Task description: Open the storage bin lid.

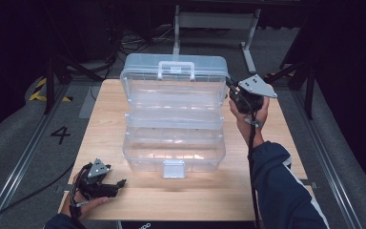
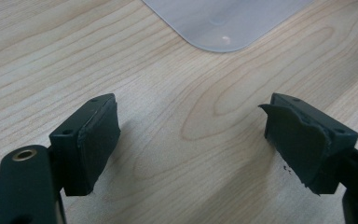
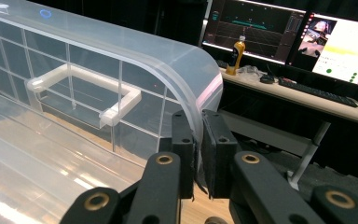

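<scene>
Both tongs apart: right tongs pinch lid edge, left tongs free.

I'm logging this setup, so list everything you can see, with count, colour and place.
Storage box: one, clear plastic, open, middle of table.
Lid: one, clear, raised at the far side, right corner edge pinched.
Carry handle: one, whitish, on lid.
Latch: one, whitish, box's near wall.
Table: one, light wood.
Monitors: at least two, lit, on the desk behind.
Bottle: one, yellow, on that desk.
Keyboard: one, black, same desk.
Left gripper: black, open, near left corner.
Right gripper: black, shut on lid.
</scene>
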A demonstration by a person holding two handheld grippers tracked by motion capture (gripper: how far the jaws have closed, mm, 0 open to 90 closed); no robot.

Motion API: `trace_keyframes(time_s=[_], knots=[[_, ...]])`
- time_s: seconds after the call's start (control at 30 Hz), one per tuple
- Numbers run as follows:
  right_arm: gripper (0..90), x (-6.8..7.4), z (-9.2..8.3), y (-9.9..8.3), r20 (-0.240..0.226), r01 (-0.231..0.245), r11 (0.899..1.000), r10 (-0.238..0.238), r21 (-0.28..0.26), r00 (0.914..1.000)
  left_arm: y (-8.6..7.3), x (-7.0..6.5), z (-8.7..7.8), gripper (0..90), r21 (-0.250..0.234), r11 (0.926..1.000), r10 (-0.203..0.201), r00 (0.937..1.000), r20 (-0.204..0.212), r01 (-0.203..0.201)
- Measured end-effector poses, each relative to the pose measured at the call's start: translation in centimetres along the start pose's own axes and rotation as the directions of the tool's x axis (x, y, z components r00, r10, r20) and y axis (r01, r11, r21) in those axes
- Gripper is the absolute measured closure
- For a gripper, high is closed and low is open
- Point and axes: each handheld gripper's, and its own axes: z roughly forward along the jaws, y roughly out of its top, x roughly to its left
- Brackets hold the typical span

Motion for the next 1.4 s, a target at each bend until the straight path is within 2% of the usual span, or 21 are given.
trace_keyframes(time_s=[0.33, 0.57, 0.83, 1.4], knots=[[85.7, -0.4, 1.1, 0.3, 0.004, -0.017, 1.0, 0.017, 0.014, 0.9998, 0.0, 0.0, 0.0, 18.3, -0.005, 1.0, 0.003, 1.0, 0.0, -0.003], [85.7, -0.8, 1.7, 0.5, -0.009, -0.029, 0.999, 0.029, 0.035, 0.9995, 0.0, 0.0, 0.0, 18.2, 0.0, 1.0, 0.001, 1.0, 0.0, -0.001], [85.4, -1.3, 2.6, 0.9, -0.024, -0.022, 0.998, 0.024, 0.063, 0.9994, 0.1, 0.1, 0.0, 18.1, -0.003, 0.9999, 0.016, 0.9999, -0.001, -0.016], [84.9, -1.9, 3.9, 1.1, -0.032, -0.017, 0.996, 0.02, 0.089, 0.9993, 0.1, 0.1, 0.1, 17.8, -0.003, 0.9998, 0.021, 0.9998, -0.002, -0.021]])
